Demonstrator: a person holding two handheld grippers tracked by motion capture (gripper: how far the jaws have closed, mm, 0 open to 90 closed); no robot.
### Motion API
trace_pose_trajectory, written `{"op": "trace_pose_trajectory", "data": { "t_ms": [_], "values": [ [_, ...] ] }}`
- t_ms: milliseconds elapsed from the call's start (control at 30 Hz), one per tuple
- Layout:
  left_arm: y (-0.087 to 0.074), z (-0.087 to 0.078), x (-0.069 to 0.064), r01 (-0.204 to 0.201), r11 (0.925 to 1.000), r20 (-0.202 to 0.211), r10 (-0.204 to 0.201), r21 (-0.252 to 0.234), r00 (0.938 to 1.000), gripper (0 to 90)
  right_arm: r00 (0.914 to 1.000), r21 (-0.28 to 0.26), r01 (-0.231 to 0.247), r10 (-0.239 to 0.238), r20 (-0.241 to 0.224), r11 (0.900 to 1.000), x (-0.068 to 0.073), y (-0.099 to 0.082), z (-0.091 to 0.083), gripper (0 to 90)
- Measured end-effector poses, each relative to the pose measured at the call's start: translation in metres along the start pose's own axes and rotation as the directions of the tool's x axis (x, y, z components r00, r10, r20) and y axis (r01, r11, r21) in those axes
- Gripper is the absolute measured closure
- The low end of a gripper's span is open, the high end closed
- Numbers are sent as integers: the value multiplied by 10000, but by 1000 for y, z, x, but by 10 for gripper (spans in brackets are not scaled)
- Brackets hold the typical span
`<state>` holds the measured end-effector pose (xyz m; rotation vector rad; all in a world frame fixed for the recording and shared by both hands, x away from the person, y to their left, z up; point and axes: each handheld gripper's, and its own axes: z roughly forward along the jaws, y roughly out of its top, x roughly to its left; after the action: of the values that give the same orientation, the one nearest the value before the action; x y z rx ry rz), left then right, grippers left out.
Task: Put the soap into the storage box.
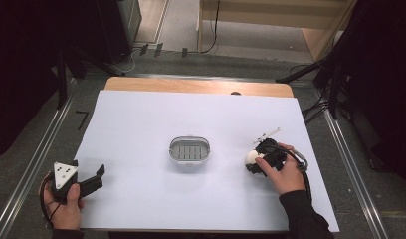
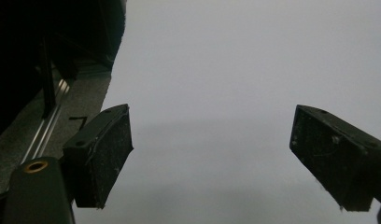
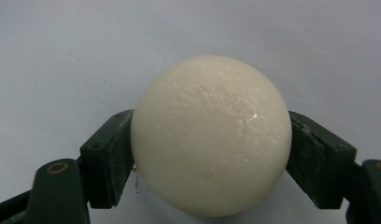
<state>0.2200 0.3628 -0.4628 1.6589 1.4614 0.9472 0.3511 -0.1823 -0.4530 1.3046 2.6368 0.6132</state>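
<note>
1. On the right side of the table [image 1: 141,129], the right gripper [image 1: 254,160] has a white ball [image 1: 251,157] between its jaws.
2. In the right gripper view the ball [image 3: 211,135] sits between the two pads; each pad touches one side of it, so I judge that the jaws are closed on the ball.
3. The ball seems to rest on the white surface or just above it; I cannot tell which.
4. A small oval basket [image 1: 190,150] stands near the middle of the table, open side up, with nothing in it.
5. The relation that matters: the basket lies to the left of the ball, well apart from it, and its long axis goes left to right in the high view.
6. The right hand [image 1: 285,172] is nearer to the basket than the left one, so the carry belongs to it.
7. The left gripper [image 1: 94,180] rests at the near left corner, and its jaws stand wide with nothing between them [image 2: 212,158].
8. I think the next move is to lift the ball and bring it left over the basket.
</note>
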Motion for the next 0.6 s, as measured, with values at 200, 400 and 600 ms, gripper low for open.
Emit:
{"op": "trace_pose_trajectory", "data": {
  "t_ms": [200, 400, 600],
  "values": [
    [0, 0, 0, -20, 10000, 1, 20, 3, 10000, 137, 10000, -15, 0, 0, 41, 10000, 1, 0, 1, 248],
    [0, 0, 0, -10, 10000, 17, 10, 6, 10000, 137, 10000, 37, 48, -48, 5, 10000, 0, 0, 1, 250],
    [0, 0, 0, -13, 10000, 7, 13, 2, 10000, 137, 9999, 8, 122, -122, 55, 9999, 0, 0, 0, 251]
  ]
}}
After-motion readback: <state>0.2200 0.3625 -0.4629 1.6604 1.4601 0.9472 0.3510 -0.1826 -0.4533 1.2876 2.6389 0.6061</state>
